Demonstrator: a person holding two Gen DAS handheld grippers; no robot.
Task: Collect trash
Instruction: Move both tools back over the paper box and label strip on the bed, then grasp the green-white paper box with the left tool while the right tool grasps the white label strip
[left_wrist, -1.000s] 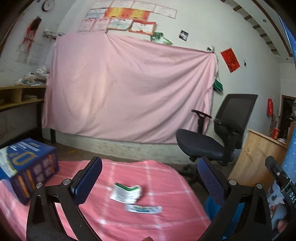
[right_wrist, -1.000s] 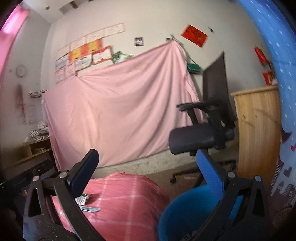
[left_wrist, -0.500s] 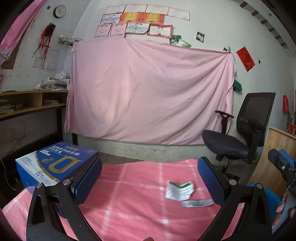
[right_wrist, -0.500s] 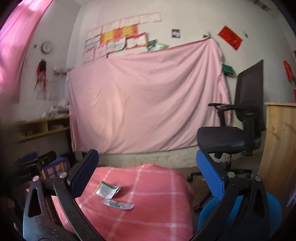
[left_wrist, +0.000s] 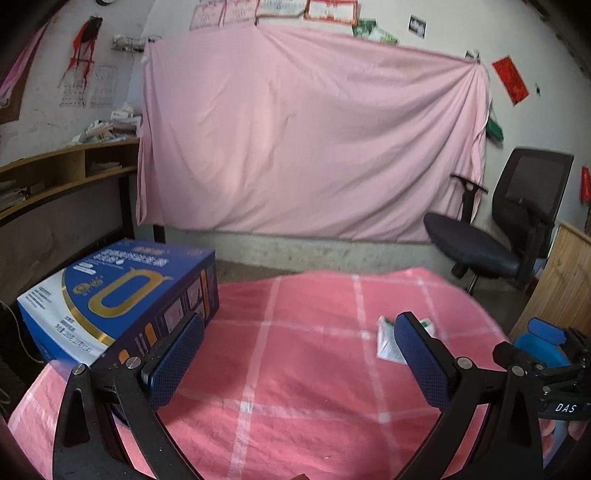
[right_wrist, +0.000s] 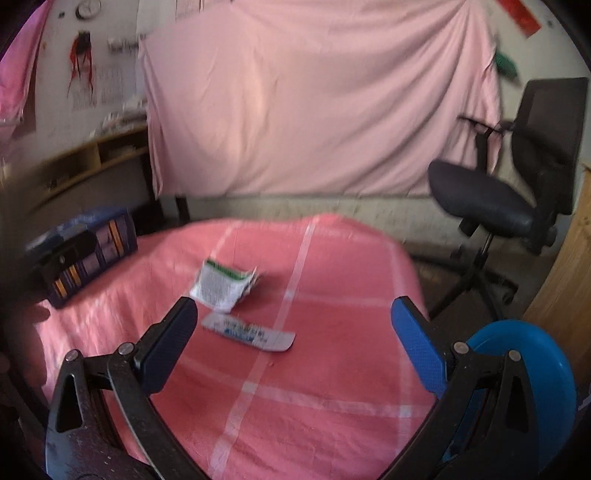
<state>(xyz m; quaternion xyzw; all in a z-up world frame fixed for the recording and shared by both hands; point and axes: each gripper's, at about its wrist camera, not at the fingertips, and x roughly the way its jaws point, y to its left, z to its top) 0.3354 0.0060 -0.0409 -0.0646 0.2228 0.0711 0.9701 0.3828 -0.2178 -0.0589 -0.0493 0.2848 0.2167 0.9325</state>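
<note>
Trash on pink checked cloth (right_wrist: 332, 369): blue box (left_wrist: 114, 295) at left edge; crumpled wrapper (right_wrist: 221, 284) mid-surface, flat strip (right_wrist: 251, 330) just in front of it, apart. Left gripper (left_wrist: 295, 362) above cloth, jaws spread, empty. Right gripper (right_wrist: 291, 350) above cloth near strip, jaws spread, empty. Blue bin (right_wrist: 532, 369) beyond right edge. Office chair (right_wrist: 509, 177) behind.

pink checked tablecloth (right_wrist: 332, 369) (white lines), blue bin (right_wrist: 535, 354)
</note>
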